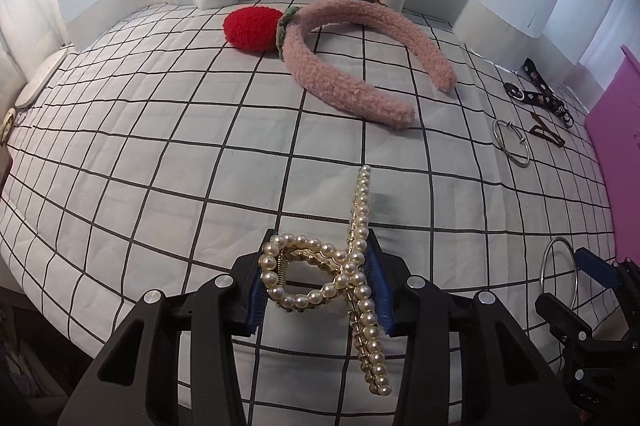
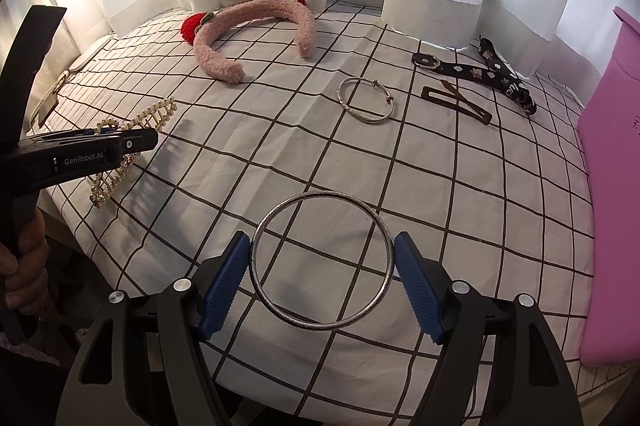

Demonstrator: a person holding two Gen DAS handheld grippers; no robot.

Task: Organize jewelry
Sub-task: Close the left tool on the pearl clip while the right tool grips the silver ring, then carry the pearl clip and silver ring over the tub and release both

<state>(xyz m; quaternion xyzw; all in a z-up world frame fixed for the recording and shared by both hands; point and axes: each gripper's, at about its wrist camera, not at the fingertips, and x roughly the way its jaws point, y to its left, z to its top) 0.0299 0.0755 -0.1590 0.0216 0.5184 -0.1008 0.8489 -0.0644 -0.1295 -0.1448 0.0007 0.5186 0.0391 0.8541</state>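
Pearl hair claw (image 1: 340, 278), silver bangle (image 2: 322, 260), gripper-clamped

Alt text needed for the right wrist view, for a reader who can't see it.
A hand-held gripper clasps a plain silver bangle between blue pads over a black-gridded white cloth. Farther off lie a pink fuzzy headband, a second silver bangle and a brown hair clip.

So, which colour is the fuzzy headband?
Pink, with red strawberry decorations; the headband shows best in the left wrist view.
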